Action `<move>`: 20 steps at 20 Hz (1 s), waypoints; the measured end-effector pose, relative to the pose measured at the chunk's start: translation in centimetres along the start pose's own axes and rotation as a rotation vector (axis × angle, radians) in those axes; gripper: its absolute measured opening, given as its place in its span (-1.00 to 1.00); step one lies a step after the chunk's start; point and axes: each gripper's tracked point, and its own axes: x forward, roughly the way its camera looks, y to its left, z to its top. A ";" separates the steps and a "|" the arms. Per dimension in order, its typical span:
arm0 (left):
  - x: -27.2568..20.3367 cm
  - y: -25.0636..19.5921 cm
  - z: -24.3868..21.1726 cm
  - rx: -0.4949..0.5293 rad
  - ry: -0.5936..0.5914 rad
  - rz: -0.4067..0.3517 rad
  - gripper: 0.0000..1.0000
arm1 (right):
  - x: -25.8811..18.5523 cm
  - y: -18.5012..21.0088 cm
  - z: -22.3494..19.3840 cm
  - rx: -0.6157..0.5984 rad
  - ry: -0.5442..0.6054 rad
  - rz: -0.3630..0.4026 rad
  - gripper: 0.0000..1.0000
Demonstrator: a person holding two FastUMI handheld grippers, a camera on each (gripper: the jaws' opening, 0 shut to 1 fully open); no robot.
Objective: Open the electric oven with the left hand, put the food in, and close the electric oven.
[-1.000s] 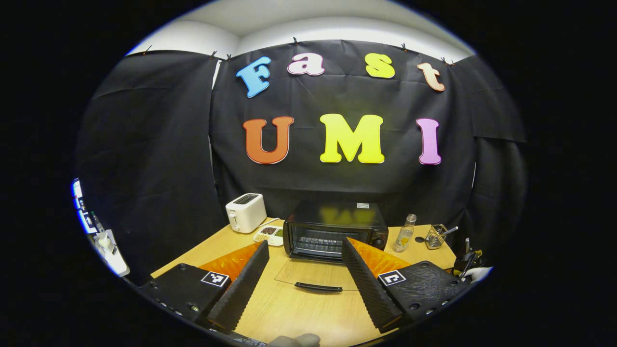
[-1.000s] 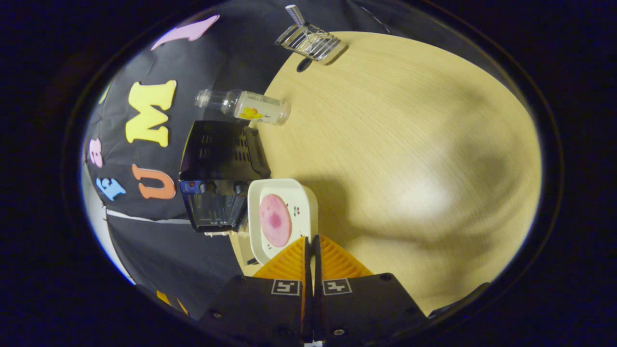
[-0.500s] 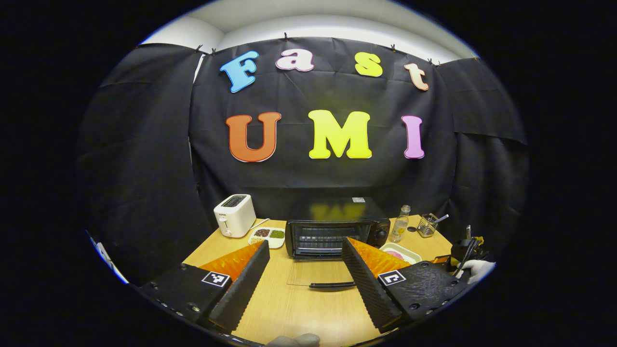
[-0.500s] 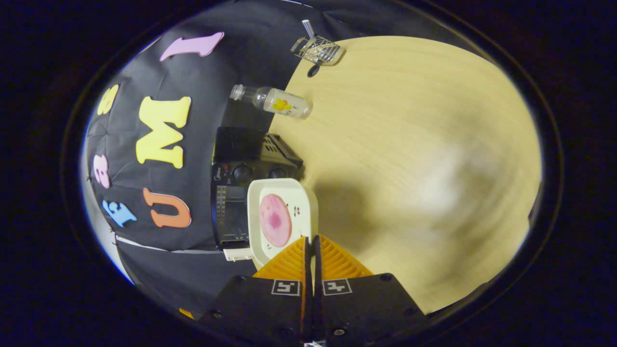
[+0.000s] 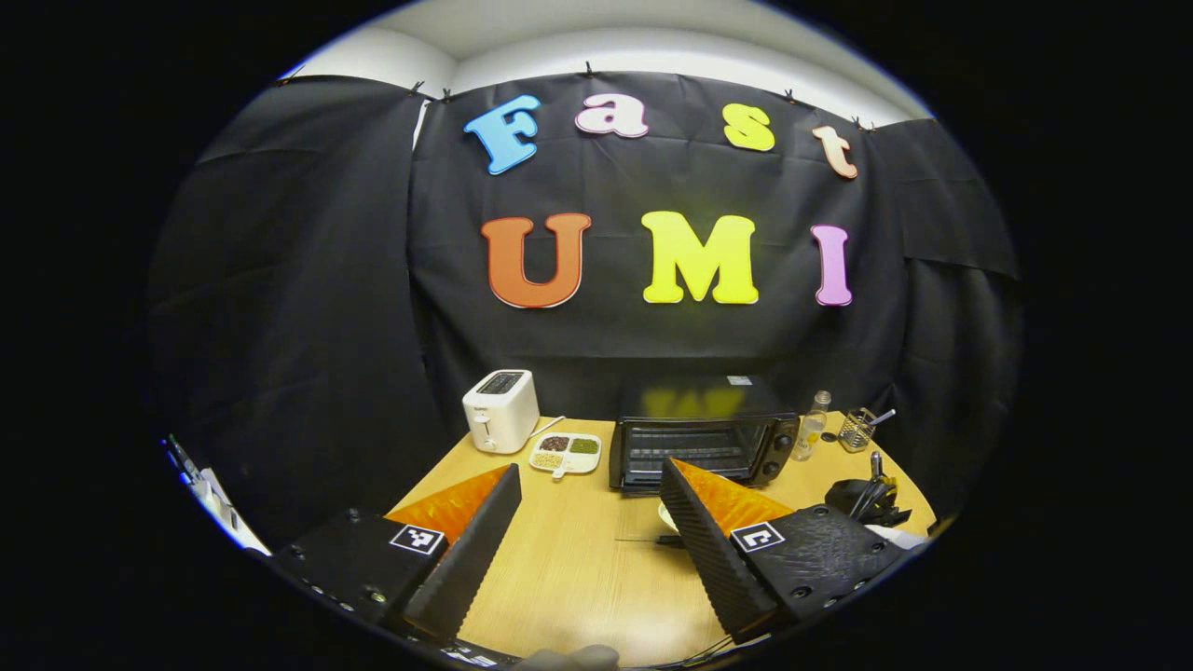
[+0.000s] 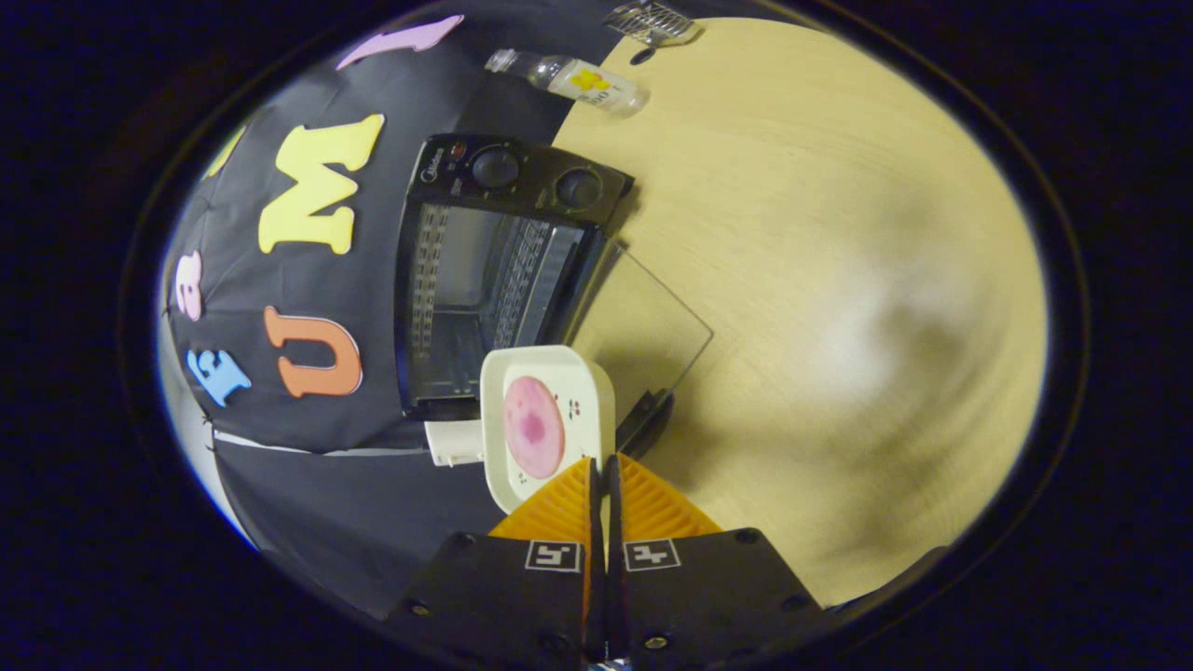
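Observation:
The black electric oven point(image 5: 704, 452) stands at the back of the table with its glass door point(image 6: 643, 331) folded down flat and its rack showing. My left gripper point(image 5: 587, 536) hangs open in front of it, well back from the door, holding nothing. In the right gripper view, turned on its side, my right gripper point(image 6: 601, 463) is shut on the rim of a white square plate point(image 6: 578, 373). A round pink slice of food point(image 6: 533, 427) lies on that plate. The plate hovers in front of the oven point(image 6: 494, 280), near the door's handle point(image 6: 648, 424).
A white toaster point(image 5: 501, 410) and a divided dish point(image 5: 566, 452) of grains sit left of the oven. A clear bottle point(image 5: 813, 426) and a wire holder point(image 5: 856, 429) stand to its right. The wooden table point(image 6: 839, 280) stretches wide on the right side.
My left gripper has drawn back and shifted left, so the oven looks smaller and farther right. My right gripper has swung the plate from the oven's side to its open front.

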 end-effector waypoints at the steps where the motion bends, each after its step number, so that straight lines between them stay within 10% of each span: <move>1: 0.0 0.4 -0.2 -0.003 0.005 0.014 0.92 | 0.8 0.4 0.5 -0.009 -0.009 0.000 -0.92; 20: 1.7 2.3 -2.0 -0.074 0.088 0.237 0.92 | 12.9 10.9 13.9 -0.143 -0.223 0.191 -0.84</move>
